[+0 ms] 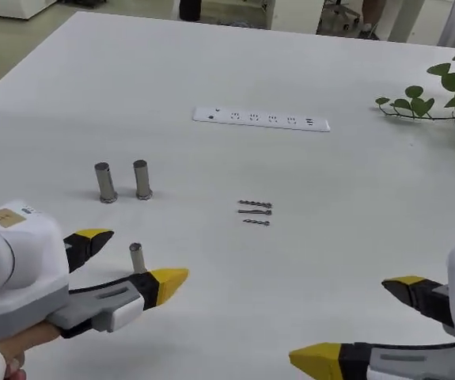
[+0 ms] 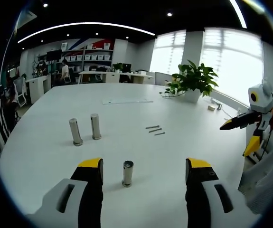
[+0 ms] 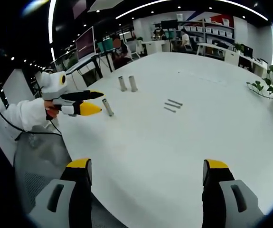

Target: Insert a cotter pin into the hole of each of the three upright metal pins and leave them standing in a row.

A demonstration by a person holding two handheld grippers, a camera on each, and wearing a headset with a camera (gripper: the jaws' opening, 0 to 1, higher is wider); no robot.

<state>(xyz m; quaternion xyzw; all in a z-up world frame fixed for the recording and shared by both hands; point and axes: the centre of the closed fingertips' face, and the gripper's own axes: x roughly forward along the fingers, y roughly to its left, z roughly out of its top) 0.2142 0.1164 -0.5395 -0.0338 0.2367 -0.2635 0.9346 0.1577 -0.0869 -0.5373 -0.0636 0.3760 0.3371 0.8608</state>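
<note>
Yellow-tipped, my left gripper (image 1: 142,255) is spread wide around one upright metal pin (image 1: 136,257), with a gap on either side. Farther back on the white table (image 1: 330,182), two more pins (image 1: 142,180) stand side by side. Three cotter pins (image 1: 255,212) lie loose mid-table. My right gripper (image 1: 359,321) hangs released and holds nothing, well apart from them.

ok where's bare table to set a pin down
Wide bare table between cotter pins and plant, and between cotter pins and right tongs. Crowded on the left: two upright pins, plus a third pin between the open left tongs.
</note>
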